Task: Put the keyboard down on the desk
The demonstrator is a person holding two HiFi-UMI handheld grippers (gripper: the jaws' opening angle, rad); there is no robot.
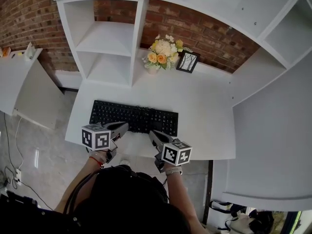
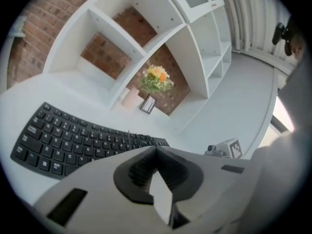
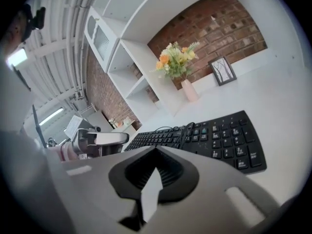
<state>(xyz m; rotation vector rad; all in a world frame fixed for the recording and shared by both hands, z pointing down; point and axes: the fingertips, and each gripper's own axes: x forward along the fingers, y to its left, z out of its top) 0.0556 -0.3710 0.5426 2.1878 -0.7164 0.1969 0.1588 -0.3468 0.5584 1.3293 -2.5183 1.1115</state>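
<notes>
Your head [image 1: 124, 199], dark and close under the camera, hides most of both forearms. Beyond it, the white desk [image 1: 204, 111] carries the black keyboard [image 1: 134, 117], which lies flat near the front edge. Parts of its near edge are covered by your grippers. Your left gripper [image 1: 125, 126] and right gripper [image 1: 152, 133] point forward and slightly down, each with its jaws pressed together on nothing, the keys lying ahead of them. Little of your left hand [image 1: 100, 156] and right hand [image 1: 171, 170] shows behind the marker cubes.
</notes>
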